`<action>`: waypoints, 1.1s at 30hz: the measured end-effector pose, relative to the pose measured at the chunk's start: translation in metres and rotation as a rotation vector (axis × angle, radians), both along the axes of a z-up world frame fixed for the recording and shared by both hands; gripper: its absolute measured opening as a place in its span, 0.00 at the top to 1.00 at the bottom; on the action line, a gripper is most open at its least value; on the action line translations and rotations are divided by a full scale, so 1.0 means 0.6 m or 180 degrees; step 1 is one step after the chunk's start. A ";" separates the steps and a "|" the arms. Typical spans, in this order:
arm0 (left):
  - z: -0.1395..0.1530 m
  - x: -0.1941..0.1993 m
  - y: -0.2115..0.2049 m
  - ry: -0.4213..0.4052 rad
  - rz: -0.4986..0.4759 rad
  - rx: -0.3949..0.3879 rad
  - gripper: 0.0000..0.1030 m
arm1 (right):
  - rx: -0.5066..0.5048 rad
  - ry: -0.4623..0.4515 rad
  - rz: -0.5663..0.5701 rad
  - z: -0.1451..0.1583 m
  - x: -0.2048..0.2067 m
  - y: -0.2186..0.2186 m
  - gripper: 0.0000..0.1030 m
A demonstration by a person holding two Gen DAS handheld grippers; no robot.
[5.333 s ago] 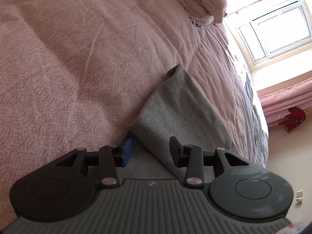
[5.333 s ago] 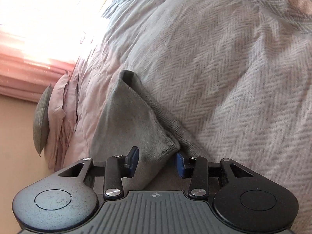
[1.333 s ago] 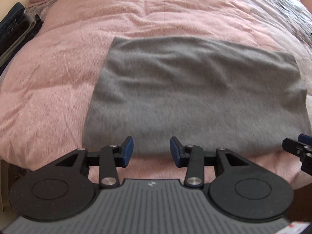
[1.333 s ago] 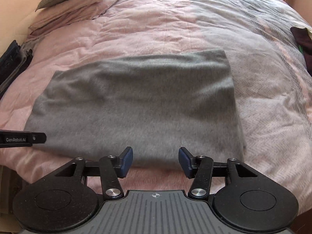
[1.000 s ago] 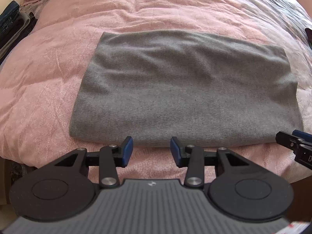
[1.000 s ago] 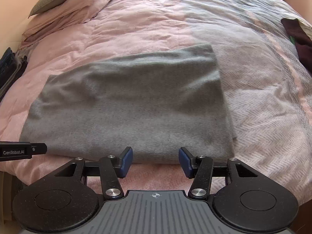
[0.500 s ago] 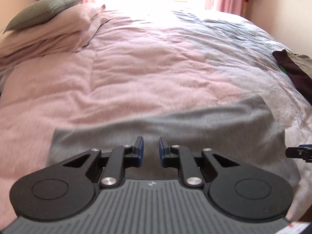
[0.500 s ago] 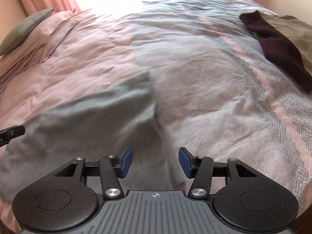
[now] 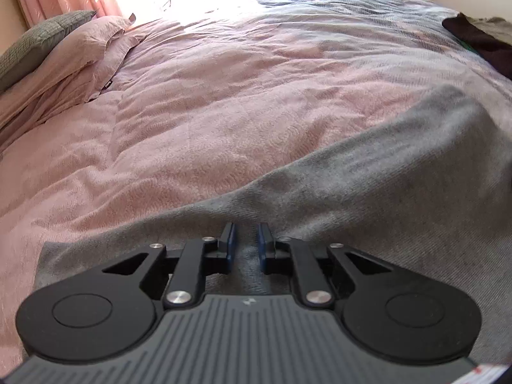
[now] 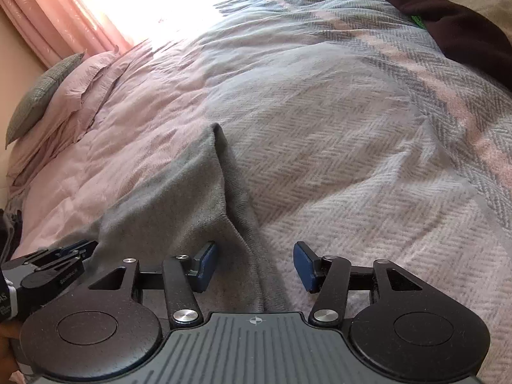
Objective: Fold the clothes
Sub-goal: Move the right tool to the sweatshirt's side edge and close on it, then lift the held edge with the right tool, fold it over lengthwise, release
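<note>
A folded grey knitted garment (image 9: pixel 368 192) lies across the near part of the bed. My left gripper (image 9: pixel 246 246) is low at its near edge, shut on a raised ridge of the grey fabric between its blue pads. In the right wrist view the garment's (image 10: pixel 179 198) right side edge runs away from me, and its near right corner lies between the fingers of my open right gripper (image 10: pixel 255 262), which do not press it. The left gripper (image 10: pixel 73 249) shows at the left of that view, on the garment's near edge.
A pink quilt (image 9: pixel 224 96) covers the left of the bed and a grey herringbone blanket (image 10: pixel 368 160) the right. Pillows (image 9: pixel 64 57) lie at the far left near pink curtains (image 10: pixel 57 9). Dark and olive clothes (image 10: pixel 457 22) lie at the far right.
Both grippers dropped from a high look at the garment down to its near edge. The left fingers narrowed onto the fabric. The right gripper stayed open at the right corner.
</note>
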State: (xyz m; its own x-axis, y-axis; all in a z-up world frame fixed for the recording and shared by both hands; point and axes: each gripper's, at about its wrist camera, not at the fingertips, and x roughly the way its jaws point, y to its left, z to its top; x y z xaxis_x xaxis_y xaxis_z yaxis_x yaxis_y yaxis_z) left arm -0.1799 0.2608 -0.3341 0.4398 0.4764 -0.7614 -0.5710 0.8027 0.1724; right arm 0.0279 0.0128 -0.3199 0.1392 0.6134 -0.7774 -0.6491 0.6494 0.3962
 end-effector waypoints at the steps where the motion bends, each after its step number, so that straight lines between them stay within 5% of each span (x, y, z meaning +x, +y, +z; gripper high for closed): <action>1: 0.016 -0.011 0.003 -0.0078 0.0048 -0.0094 0.89 | 0.0012 0.0058 0.0051 -0.003 0.002 -0.003 0.52; 7: 0.078 -0.112 -0.011 -0.0298 0.0231 -0.0447 0.89 | 0.0285 0.0487 0.0394 -0.033 0.019 -0.034 0.52; 13: 0.069 -0.176 -0.017 -0.0242 0.0544 -0.0715 0.89 | 0.0522 0.0816 0.0628 -0.046 0.037 -0.047 0.54; 15: 0.062 -0.186 -0.019 -0.0220 0.0636 -0.0773 0.89 | 0.0467 0.0708 0.0716 -0.046 0.027 -0.046 0.69; 21: 0.054 -0.204 -0.027 -0.0204 0.0638 -0.0793 0.89 | 0.0612 0.0834 0.0448 -0.055 0.015 -0.052 0.86; 33: 0.031 -0.192 -0.015 -0.0016 0.0432 -0.0730 0.88 | 0.0012 0.0669 -0.0113 0.004 -0.021 -0.014 0.87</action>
State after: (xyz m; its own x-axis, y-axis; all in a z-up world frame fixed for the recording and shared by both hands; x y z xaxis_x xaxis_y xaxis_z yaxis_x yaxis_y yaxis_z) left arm -0.2951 0.2517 -0.3152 0.3878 0.3466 -0.8541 -0.6764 0.7365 -0.0083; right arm 0.0152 0.0046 -0.3177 -0.0042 0.6140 -0.7893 -0.5286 0.6686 0.5230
